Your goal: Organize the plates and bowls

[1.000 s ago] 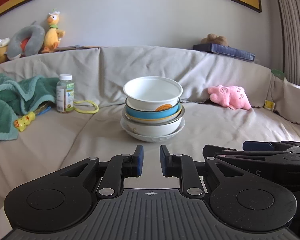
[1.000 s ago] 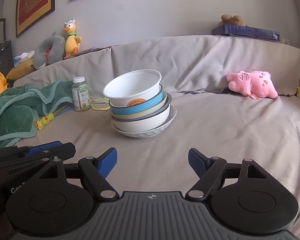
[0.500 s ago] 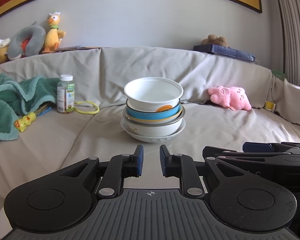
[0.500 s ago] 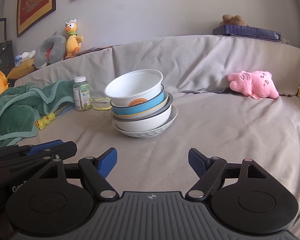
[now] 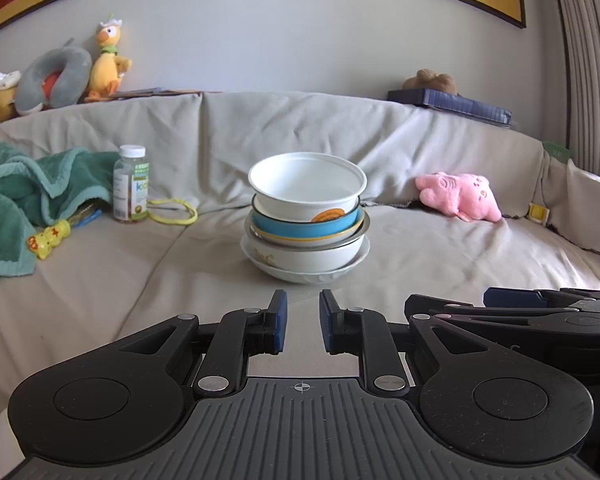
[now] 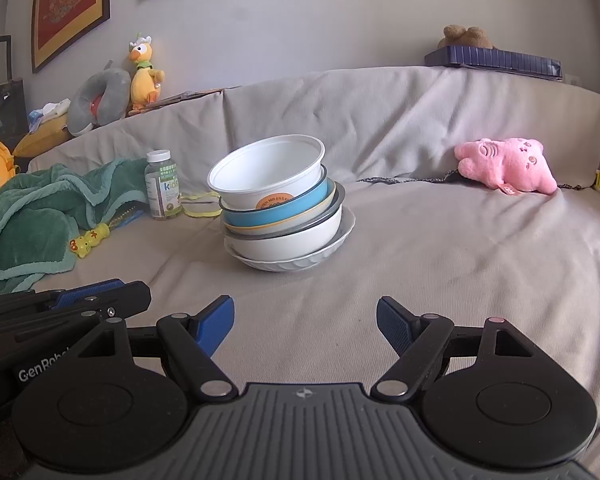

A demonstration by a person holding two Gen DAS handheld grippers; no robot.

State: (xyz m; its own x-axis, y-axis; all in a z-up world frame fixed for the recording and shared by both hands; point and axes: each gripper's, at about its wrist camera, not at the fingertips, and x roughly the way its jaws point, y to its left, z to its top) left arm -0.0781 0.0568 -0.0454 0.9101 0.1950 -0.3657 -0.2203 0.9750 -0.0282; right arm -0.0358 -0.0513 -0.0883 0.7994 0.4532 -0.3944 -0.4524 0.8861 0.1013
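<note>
stack of bowls (image 5: 306, 220) stands upright at 12 o'clock, rims up, leaning slightly. left gripper (image 5: 302, 326) narrowly parted, holding nothing; right gripper (image 6: 305, 326) spread wide, holding nothing.

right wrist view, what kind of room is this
Most likely a home living room: a cloth-covered couch fills the view, framed pictures hang on the wall, and plush toys like the pink one lie about, beside the stacked bowls.
</note>
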